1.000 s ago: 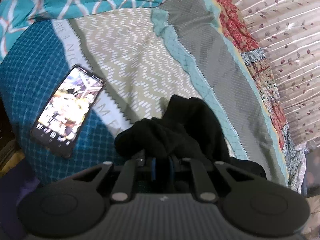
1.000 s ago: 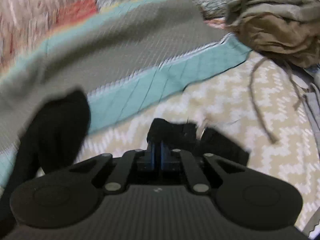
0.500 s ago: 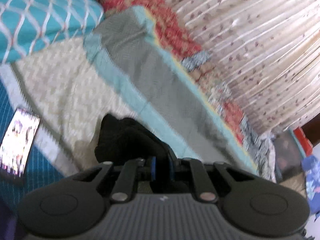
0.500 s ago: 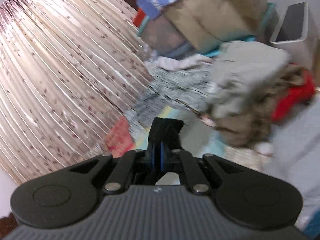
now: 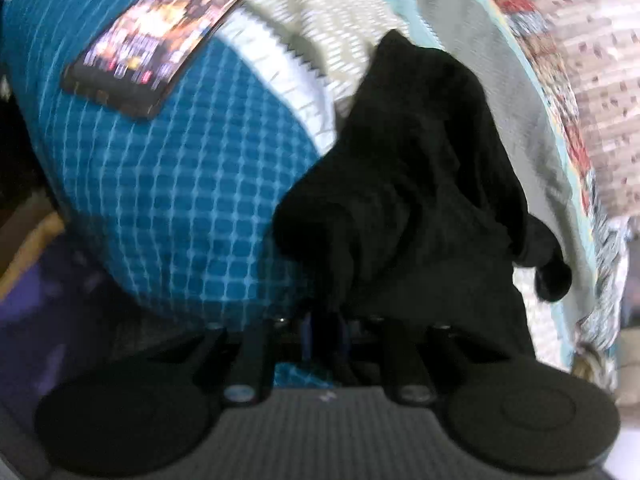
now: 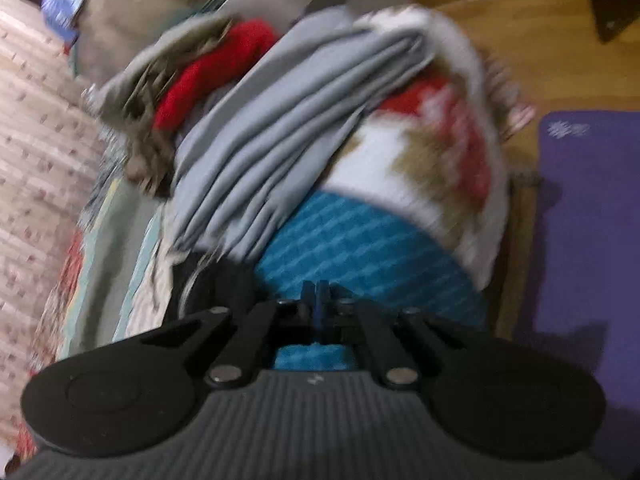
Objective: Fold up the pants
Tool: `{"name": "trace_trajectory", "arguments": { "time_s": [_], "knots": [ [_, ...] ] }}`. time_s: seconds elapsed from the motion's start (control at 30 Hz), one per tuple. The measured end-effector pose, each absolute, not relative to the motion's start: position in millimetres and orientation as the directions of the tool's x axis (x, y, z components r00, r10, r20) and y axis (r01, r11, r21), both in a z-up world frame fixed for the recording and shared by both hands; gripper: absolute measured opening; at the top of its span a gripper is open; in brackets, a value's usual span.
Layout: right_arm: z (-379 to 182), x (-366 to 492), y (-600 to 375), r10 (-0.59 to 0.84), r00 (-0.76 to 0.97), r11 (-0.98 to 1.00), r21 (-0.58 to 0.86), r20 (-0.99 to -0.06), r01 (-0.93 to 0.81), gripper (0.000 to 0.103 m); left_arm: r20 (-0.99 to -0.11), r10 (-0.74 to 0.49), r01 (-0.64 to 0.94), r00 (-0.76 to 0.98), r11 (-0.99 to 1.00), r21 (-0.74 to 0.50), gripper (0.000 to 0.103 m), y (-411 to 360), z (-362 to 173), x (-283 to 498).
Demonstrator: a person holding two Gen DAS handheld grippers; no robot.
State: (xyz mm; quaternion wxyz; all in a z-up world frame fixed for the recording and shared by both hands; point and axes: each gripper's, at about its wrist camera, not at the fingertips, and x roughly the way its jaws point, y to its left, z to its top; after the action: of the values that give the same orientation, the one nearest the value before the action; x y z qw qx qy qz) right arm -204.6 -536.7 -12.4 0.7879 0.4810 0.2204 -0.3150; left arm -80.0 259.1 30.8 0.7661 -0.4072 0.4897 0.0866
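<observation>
- the left tongs (image 5: 325,322) point down at the bed, with the black pants (image 5: 420,168) bunched in a heap directly ahead of them and reaching up and to their right.
- a fold of the pants hangs down into the gap between the blue pads (image 5: 306,330); the left tongs have just been spreading a little, and with the blur i cannot tell whether the pads press on the cloth.
- the pants lie on the bedspread (image 5: 192,184), partly on its blue checked patch to the left of the tongs and partly on the pale zigzag and grey bands farther ahead.
- one dark end of the pants sticks out to the far right of the left tongs, near the bed's edge.
- a phone (image 5: 154,36) with a lit screen lies on the blue patch, well ahead and to the left of the left tongs, apart from the pants.
- the right tongs (image 6: 320,300) are pressed together with nothing between them, over the blue checked patch.
- in the right wrist view a bit of dark cloth shows just left of the tongs, apart from the pads.
- ahead of the right tongs sits a pile of clothes (image 6: 288,128), grey folds on top with red and white beside.
- a purple mat (image 6: 588,220) lies on the wooden floor to the right.
</observation>
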Motion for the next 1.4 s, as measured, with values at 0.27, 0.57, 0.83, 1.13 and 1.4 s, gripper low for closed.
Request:
{"name": "trace_trajectory", "arguments": {
  "time_s": [0.27,0.57,0.83,1.13,1.4],
  "knots": [
    [23,-186,-512,-0.302,0.765,0.488,0.596,-0.569,0.637,0.007,-0.817,-0.212,-0.493,0.537,0.707,-0.507,0.041,264,50,-98],
    [13,-102,-427,-0.048,0.796,0.657,0.582,-0.603,0.48,0.008,-0.751,-0.15,-0.518,0.643,0.637,-0.571,0.042,308,60,-122],
    [-6,-44,-317,0.206,0.709,0.768,0.561,-0.674,0.31,0.008,-0.693,-0.31,-0.477,0.651,0.544,-0.691,0.069,305,28,-88],
    [-21,-13,-223,0.315,0.573,0.881,0.458,-0.757,0.121,0.009,-0.62,-0.279,-0.41,0.733,0.546,-0.731,0.025,284,23,-81],
    [-23,-2,-244,0.338,0.578,0.866,0.486,-0.743,0.118,0.009,-0.623,0.005,-0.137,0.782,0.977,-0.164,0.039,211,72,-109]
  ]
}}
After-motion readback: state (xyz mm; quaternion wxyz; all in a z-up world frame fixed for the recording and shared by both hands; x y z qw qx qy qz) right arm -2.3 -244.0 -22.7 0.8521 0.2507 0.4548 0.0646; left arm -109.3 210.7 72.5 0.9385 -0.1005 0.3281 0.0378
